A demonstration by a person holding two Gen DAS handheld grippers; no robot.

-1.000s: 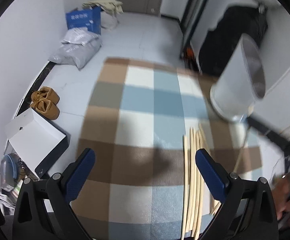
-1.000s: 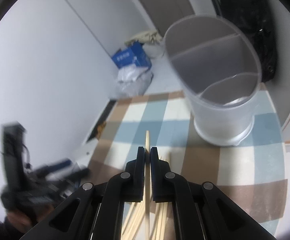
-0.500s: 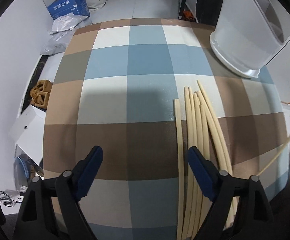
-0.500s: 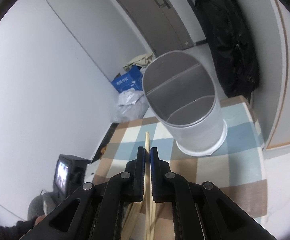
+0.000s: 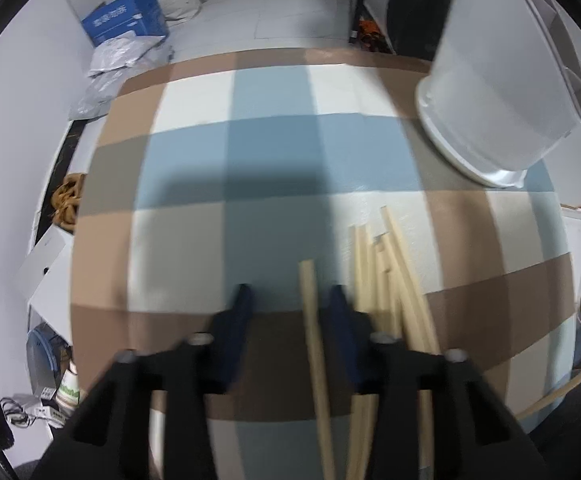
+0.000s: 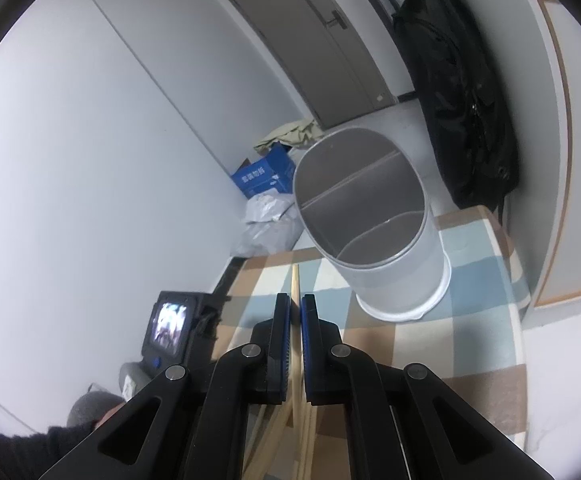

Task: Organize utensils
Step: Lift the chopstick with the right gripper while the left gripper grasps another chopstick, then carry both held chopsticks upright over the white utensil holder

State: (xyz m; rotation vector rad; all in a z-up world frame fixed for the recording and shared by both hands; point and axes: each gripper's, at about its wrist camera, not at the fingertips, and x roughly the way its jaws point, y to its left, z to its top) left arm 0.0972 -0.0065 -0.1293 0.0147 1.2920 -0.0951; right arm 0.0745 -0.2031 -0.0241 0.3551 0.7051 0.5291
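Right claw [image 6: 295,306] gripping chopstick [image 6: 295,280], holder [image 6: 374,240] empty

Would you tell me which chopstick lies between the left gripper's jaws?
The lone chopstick lying left of the bundle, set apart; the jaws are closing around it.

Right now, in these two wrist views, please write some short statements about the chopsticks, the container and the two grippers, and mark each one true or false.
1. The right gripper is shut on one chopstick. True.
2. The white container lies on its side. False: it stands upright on the checked cloth.
3. The container has inner dividers. True: partitions split it into compartments.
4. The compartments are already full of chopsticks. False: those that show look empty.
5. The left gripper hangs over a bare part of the cloth, nothing between its fingers. False: one loose chopstick lies between its closing jaws, beside the pile of chopsticks.
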